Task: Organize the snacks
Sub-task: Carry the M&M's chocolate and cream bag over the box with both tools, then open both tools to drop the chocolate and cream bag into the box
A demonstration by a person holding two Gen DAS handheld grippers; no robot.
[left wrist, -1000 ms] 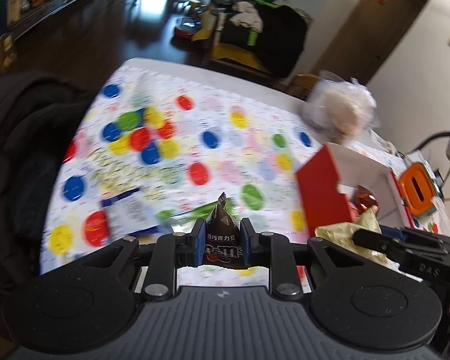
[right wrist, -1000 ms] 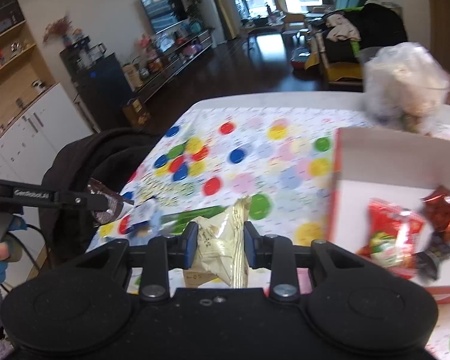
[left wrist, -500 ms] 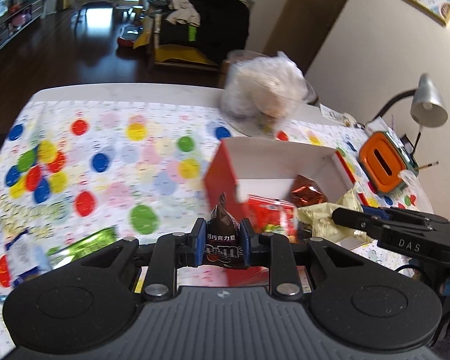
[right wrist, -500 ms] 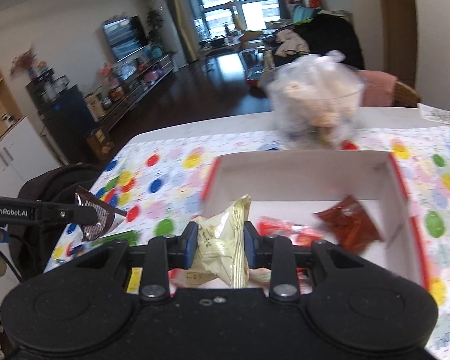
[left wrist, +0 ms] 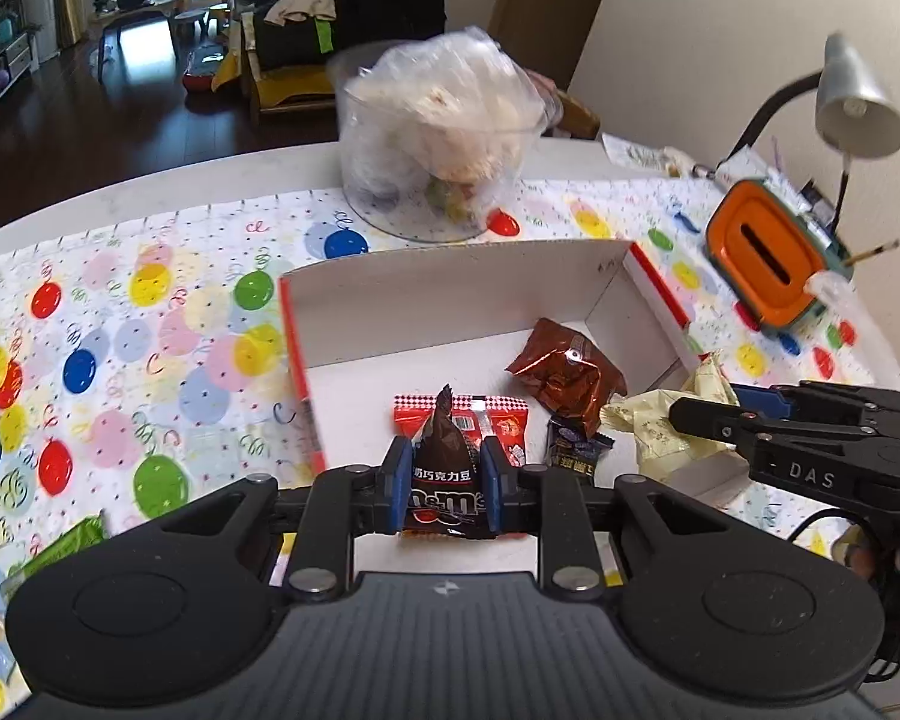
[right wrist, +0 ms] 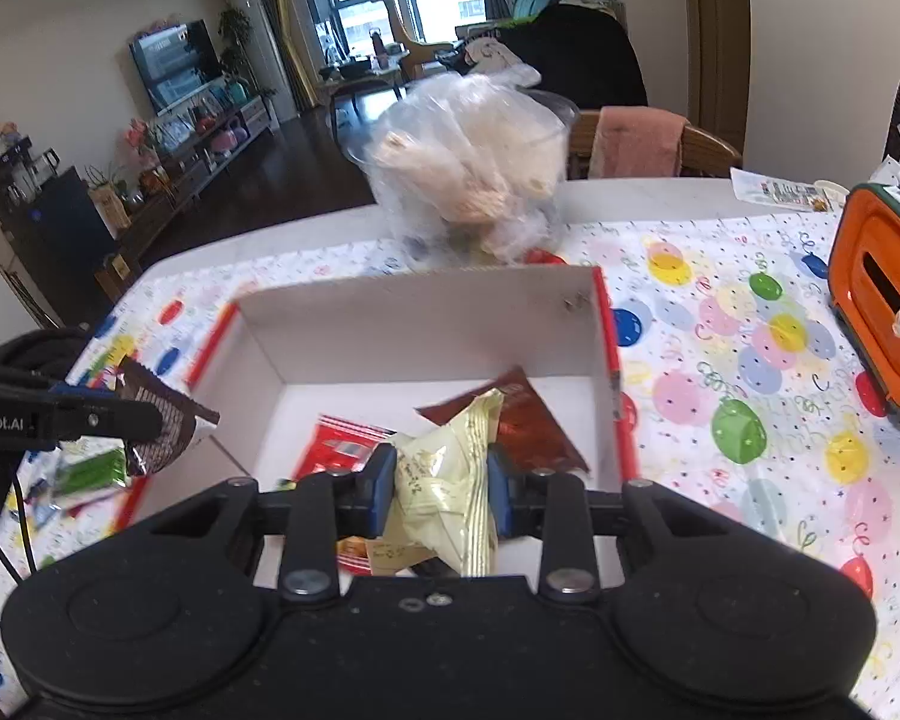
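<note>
My left gripper (left wrist: 442,483) is shut on a brown M&M's packet (left wrist: 444,468) and holds it above the near edge of the white box with red sides (left wrist: 444,294). My right gripper (right wrist: 441,495) is shut on a pale yellow snack packet (right wrist: 444,480), also above the box (right wrist: 414,324). In the box lie a red packet (left wrist: 498,414), a shiny brown packet (left wrist: 564,372) and a small dark packet (left wrist: 573,450). The right gripper and its yellow packet show at the right of the left wrist view (left wrist: 660,426). The left gripper with the brown packet shows at the left of the right wrist view (right wrist: 156,426).
A clear tub covered with a plastic bag (left wrist: 444,132) stands behind the box. An orange container (left wrist: 762,252) and a desk lamp (left wrist: 858,102) are at the right. A green packet (left wrist: 66,546) lies on the balloon tablecloth (left wrist: 120,330) at the left.
Both grippers have swung right from the open tablecloth to above the box, each still holding its packet. The box now fills the middle of both views.
</note>
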